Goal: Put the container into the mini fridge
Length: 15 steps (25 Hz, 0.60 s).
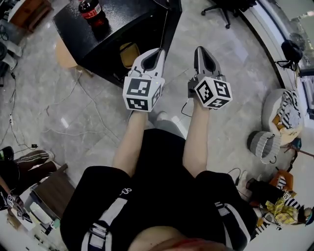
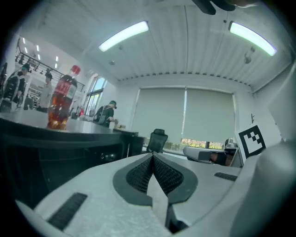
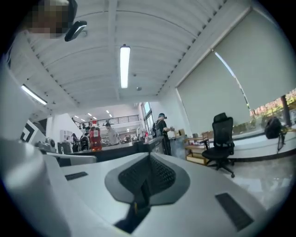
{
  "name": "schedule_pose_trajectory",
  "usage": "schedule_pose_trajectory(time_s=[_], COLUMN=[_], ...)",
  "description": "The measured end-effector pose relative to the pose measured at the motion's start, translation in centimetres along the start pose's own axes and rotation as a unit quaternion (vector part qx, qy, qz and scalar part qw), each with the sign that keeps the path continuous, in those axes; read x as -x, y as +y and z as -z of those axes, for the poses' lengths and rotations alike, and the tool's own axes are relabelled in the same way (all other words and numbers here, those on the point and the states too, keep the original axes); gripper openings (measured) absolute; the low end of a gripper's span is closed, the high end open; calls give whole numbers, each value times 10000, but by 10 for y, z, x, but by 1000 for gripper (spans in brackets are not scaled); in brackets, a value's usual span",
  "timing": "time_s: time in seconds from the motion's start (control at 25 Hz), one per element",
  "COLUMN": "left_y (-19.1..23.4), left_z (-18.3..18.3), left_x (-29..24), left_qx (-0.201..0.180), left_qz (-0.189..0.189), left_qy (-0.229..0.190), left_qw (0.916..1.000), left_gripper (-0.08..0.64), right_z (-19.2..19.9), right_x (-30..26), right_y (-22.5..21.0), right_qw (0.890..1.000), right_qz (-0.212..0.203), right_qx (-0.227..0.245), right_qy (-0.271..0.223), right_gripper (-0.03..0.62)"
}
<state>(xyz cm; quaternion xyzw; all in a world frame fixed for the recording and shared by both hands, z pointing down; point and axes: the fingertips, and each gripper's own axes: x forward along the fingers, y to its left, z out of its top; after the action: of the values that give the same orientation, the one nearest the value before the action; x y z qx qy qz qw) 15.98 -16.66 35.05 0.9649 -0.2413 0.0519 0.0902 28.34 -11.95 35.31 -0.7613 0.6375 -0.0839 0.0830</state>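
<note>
The black mini fridge (image 1: 117, 29) stands on the grey floor at the top left of the head view, with a cola bottle (image 1: 92, 12) on top of it. Something yellowish (image 1: 128, 53) shows at the fridge's near side; I cannot tell if it is the container. My left gripper (image 1: 158, 50) and right gripper (image 1: 202, 49) are held up side by side, pointing away from me, just right of the fridge. Both are shut with nothing between the jaws. In the left gripper view, the left gripper (image 2: 151, 155) has the bottle (image 2: 62, 102) to its left. The right gripper (image 3: 149, 155) also sees the bottle (image 3: 95, 136).
Cables (image 1: 88, 103) trail over the floor left of my legs. A black office chair (image 1: 225, 7) stands at the far right. Bags and clothes (image 1: 282, 117) lie at the right, and a wooden box (image 1: 49, 193) with clutter at the lower left. People stand far off.
</note>
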Motion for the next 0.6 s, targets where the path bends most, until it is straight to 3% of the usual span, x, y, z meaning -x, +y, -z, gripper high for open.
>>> schedule_pose_trajectory(time_s=[0.32,0.6], left_y=[-76,-114], left_z=[-75,-100], left_x=[-26,-37], left_qx=[-368,-573], left_qz=[666,827], left_qy=[-720,-968], left_qw=[9945,9902], left_gripper=[6,6], right_z=[-92,-122], right_x=[53,74], right_y=[-33,-45], right_qw=[9961,9936], right_qz=[352,464], right_qx=[267,584], right_qy=[-759,-849], right_gripper=[12,12])
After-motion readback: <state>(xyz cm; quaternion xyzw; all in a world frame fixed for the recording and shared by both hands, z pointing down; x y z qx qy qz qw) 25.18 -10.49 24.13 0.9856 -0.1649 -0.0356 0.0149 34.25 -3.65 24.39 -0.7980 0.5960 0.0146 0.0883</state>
